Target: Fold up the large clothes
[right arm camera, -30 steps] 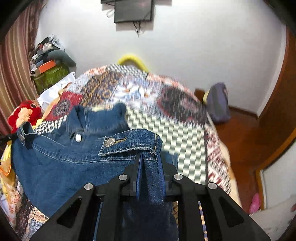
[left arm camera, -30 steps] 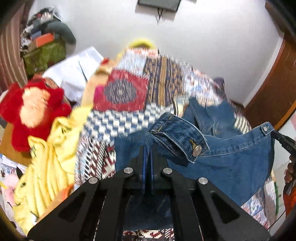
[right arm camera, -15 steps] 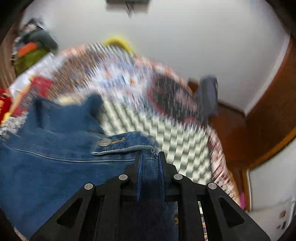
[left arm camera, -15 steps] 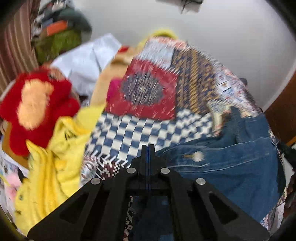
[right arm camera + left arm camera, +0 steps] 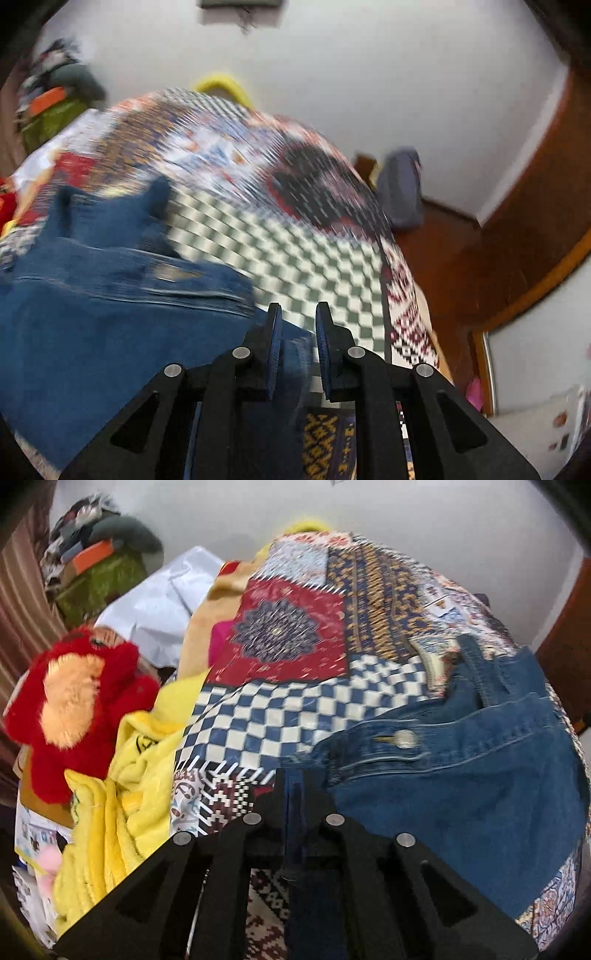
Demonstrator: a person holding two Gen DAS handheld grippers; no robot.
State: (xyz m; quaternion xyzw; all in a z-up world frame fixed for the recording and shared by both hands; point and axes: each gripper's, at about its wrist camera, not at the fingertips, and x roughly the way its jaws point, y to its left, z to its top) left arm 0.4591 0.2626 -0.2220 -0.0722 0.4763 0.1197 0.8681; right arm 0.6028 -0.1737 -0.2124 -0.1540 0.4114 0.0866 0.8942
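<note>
Garment: denim jacket (image 5: pixel 461 775) lying on the patchwork bedspread (image 5: pixel 295 709), collar away from the cameras, cuff with metal button (image 5: pixel 404 738) folded over the body.
Left gripper (image 5: pixel 295 797): jaws nearly shut, thin strip of denim pinched between them.
Right gripper (image 5: pixel 297 332): jaws show a narrow gap; denim sits low between them, but blur hides whether the pads press on it, so grip cannot be told.
Surroundings: yellow towel (image 5: pixel 122 805) and red plush toy (image 5: pixel 74 705) just beside the bed's left edge.
Risk: thin left pinch may slip if pulled hard; an uncertain right hold could drop its corner and skew the fold; the sleeve may bunch under the body.
Writing: dark mark on the towel, unreadable; no brand legible.
</note>
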